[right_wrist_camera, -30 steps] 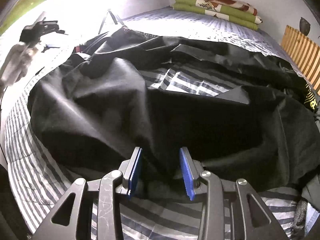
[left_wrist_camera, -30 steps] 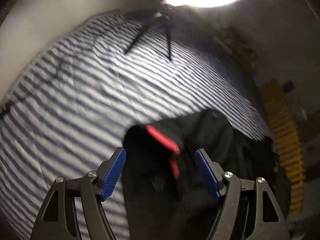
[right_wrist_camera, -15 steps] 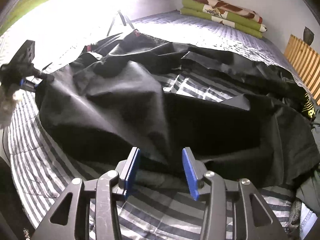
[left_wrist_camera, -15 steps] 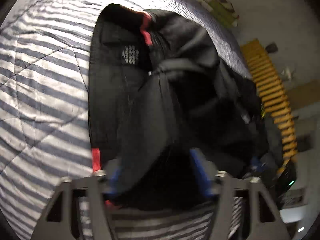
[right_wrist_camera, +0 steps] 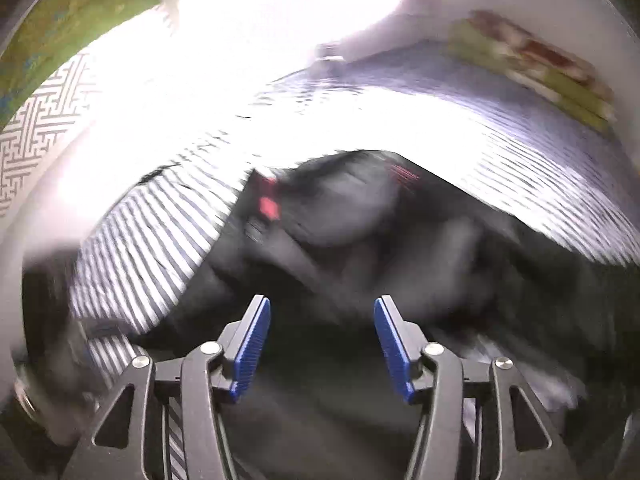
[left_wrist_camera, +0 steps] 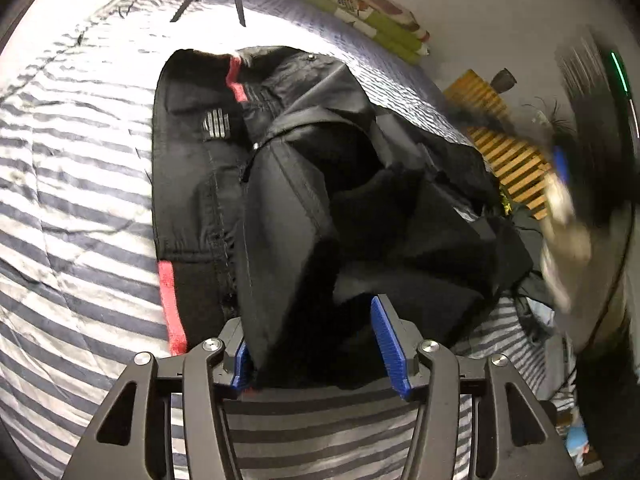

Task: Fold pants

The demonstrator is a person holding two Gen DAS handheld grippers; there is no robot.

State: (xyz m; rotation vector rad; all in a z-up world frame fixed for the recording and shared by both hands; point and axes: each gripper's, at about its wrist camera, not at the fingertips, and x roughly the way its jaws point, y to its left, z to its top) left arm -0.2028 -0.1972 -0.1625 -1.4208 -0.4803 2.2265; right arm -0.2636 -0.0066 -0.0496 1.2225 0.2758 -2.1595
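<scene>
Left wrist view: pants [left_wrist_camera: 304, 184] now doubled over on the striped bed [left_wrist_camera: 72, 184], fold brought across since a second ago; left tongs [left_wrist_camera: 316, 344] opening, cloth between but the right pad stands clear. Right tongs [right_wrist_camera: 322, 344] opening above blurred cloth, gripping nothing. Long axis runs 6 to 12 o'clock, waistband toward 12.

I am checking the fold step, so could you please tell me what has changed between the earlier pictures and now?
The left gripper carried the pants' red-trimmed waist over and laid it on the striped bedspread; its jaws are opening, with cloth between them. The right gripper, whose blue pads bracketed a fold a second ago, has swung away fast, blurring its view; its jaws are opening with nothing clamped. The pants remain on the bedspread, the folded bedding by the wall.
</scene>
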